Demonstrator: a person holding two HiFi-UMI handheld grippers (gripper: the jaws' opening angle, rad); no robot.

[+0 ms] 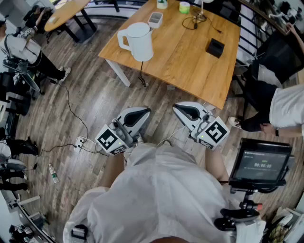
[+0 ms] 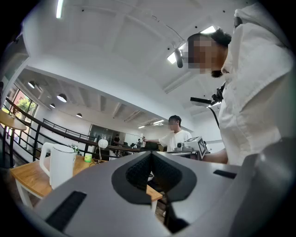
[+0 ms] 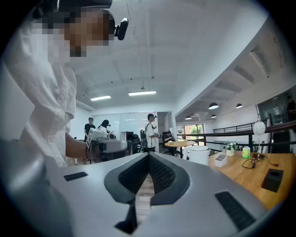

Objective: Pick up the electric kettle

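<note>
- Holding both grippers low in front of us, we see the left gripper (image 1: 141, 113) with its jaws pressed together and nothing between them
- Our right gripper (image 1: 181, 108) is pressed together too and is just as empty; the two sit side by side over the wooden floor (image 1: 90, 95), short of the tabletop's near edge
- The electric kettle (image 1: 140, 42) is white and stands upright on the wooden tabletop (image 1: 190, 61), near the corner at the left in the head view, with its handle turned left; it is well apart from both grippers
- A dark cord (image 1: 141, 76) hangs off the tabletop's edge just below the kettle
- Behind the kettle we see a small white tray (image 1: 155, 19) and a green cup (image 1: 184, 7); a black box (image 1: 215, 47) sits to the kettle's right
- On the floor to our left lie a power strip (image 1: 80, 141) with a thin cable, and a bottle (image 1: 53, 173)
- At our right a dark screen (image 1: 260, 163) stands on a mount
</note>
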